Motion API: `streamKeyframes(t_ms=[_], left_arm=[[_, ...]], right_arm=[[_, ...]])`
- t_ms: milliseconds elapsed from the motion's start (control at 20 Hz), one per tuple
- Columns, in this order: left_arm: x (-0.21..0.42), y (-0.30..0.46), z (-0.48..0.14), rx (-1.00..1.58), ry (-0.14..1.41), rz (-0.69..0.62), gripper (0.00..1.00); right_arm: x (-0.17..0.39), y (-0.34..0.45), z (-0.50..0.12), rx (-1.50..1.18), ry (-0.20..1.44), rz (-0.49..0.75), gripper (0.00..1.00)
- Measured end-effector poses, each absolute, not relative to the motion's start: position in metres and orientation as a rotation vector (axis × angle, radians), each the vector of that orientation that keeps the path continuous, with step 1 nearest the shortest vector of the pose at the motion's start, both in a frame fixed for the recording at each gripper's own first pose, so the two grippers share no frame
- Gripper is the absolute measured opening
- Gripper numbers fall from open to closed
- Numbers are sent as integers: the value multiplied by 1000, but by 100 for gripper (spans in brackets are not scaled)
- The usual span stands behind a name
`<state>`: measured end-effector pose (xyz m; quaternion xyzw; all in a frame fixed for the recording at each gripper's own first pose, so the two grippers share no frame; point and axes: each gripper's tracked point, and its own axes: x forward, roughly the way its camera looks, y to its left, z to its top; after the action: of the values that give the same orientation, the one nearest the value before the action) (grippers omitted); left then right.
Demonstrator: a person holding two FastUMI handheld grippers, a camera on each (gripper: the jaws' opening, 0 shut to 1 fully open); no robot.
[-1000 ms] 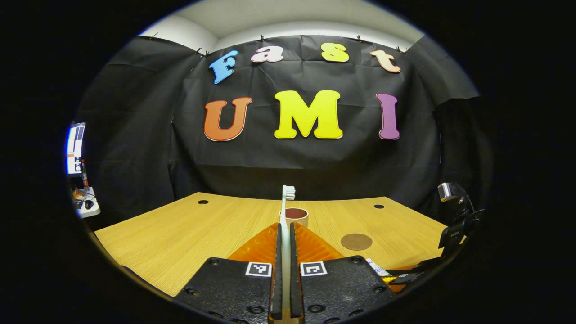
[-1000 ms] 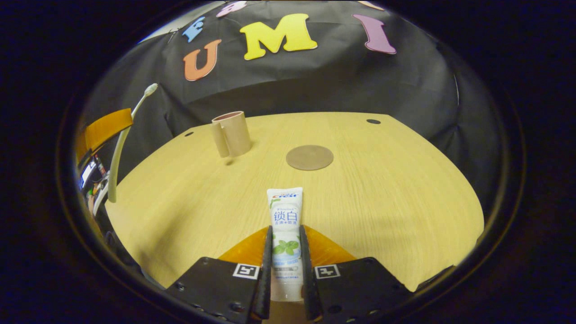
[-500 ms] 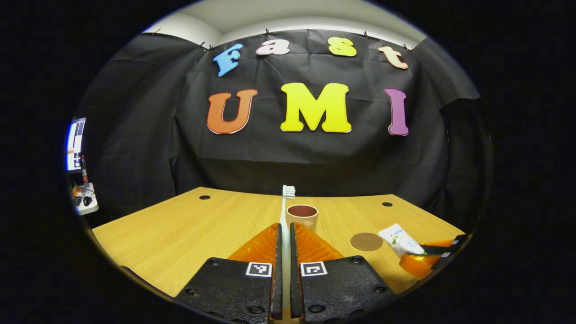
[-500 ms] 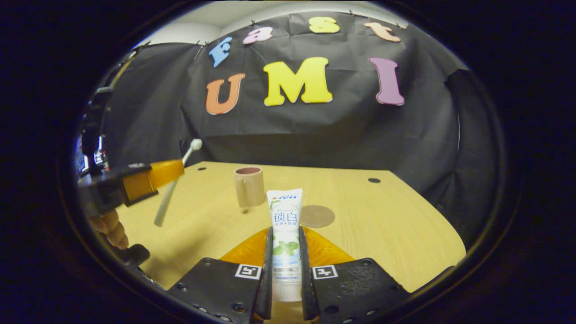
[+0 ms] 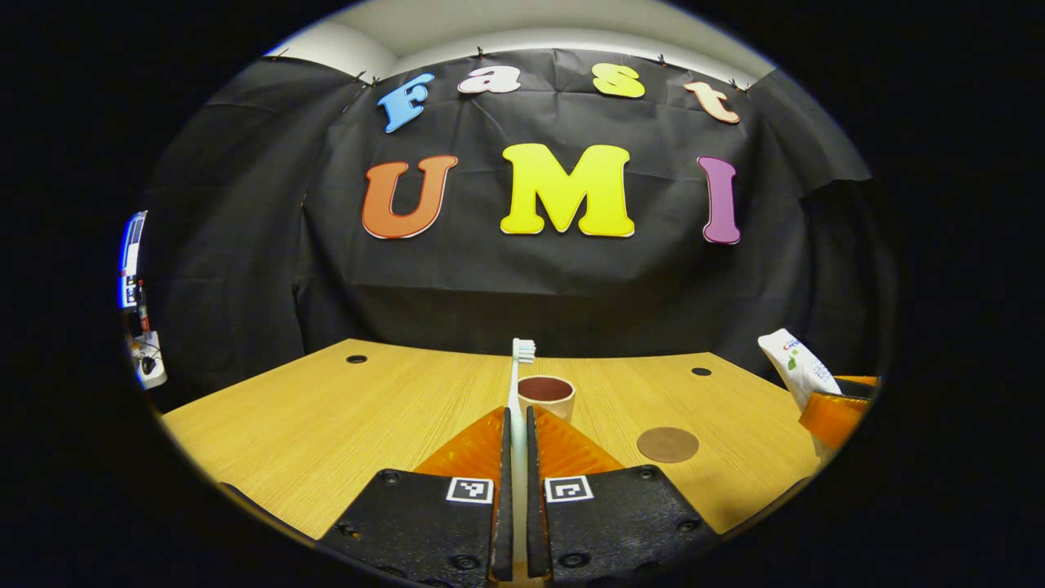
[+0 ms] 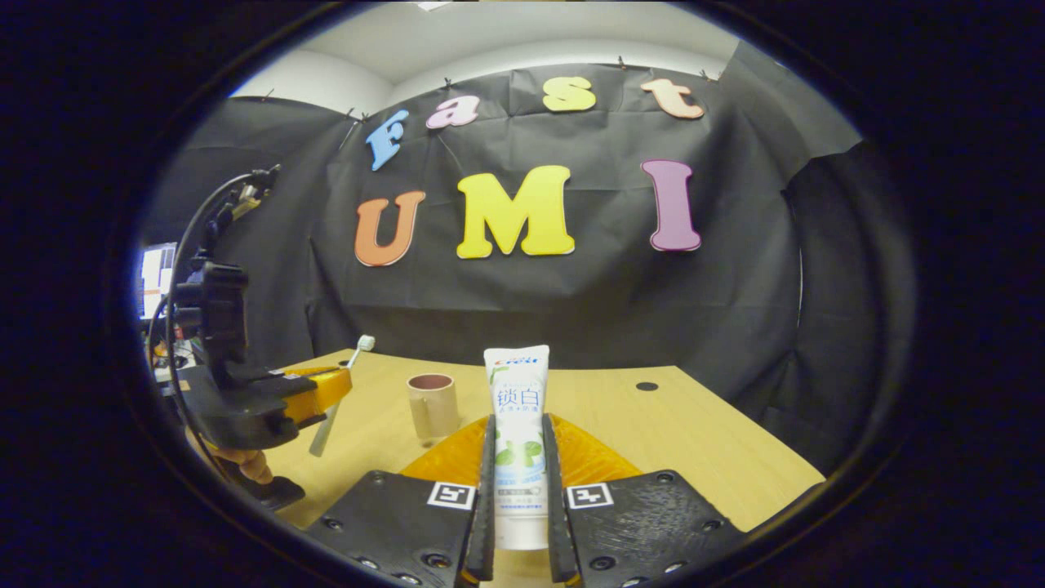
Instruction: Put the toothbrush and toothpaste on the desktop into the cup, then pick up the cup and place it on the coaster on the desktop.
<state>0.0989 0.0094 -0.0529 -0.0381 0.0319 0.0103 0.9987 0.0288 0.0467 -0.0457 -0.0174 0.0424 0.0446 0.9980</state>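
My left gripper (image 5: pixel 514 457) is clamped narrow on the toothbrush (image 5: pixel 517 384), both fingers pressing its handle, which runs straight up between them with the bristle head at the top, pointing toward the back wall. In the left gripper view the cup (image 5: pixel 545 397) stands upright on the desk (image 5: pixel 326 425) just past the fingers, a little to the right of the brush and lower than its head, its open mouth showing a dark inside. The coaster (image 5: pixel 667 444) lies flat on the desk to the right of the cup, apart from it and bare. At the far right edge of that view my right gripper (image 5: pixel 833 408) shows with the toothpaste (image 5: pixel 796 367) sticking up out of it, off the desk.

In the right gripper view my right gripper (image 6: pixel 518 482) is closed on the toothpaste (image 6: pixel 517 416), both fingers squeezing the tube's lower half; the tube stands upright with its flat crimped end on top. The cup (image 6: pixel 432 406) is on the desk (image 6: pixel 702 441) left of the tube, handle toward me. Farther left my left gripper (image 6: pixel 322 392) holds the toothbrush (image 6: pixel 343 392) tilted, head up, above the desk and left of the cup, with a hand (image 6: pixel 245 465) beneath it
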Motion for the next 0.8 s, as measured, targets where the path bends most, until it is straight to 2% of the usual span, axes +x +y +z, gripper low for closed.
streamKeyframes(t_ms=[150, 200, 400, 800], left_arm=[[139, 4, -38, -136, 55, -24, 8], [152, 0, -35, -156, 61, -44, 9], [206, 5, -8, -102, 17, -41, 8], [284, 7, -27, -162, 90, -7, 9]], right_arm=[[29, 47, -41, -34, 70, 91, 24], [30, 46, -41, -36, 69, 92, 26], [36, 40, -47, -32, 81, 89, 26], [39, 24, -67, -33, 127, 78, 26]])
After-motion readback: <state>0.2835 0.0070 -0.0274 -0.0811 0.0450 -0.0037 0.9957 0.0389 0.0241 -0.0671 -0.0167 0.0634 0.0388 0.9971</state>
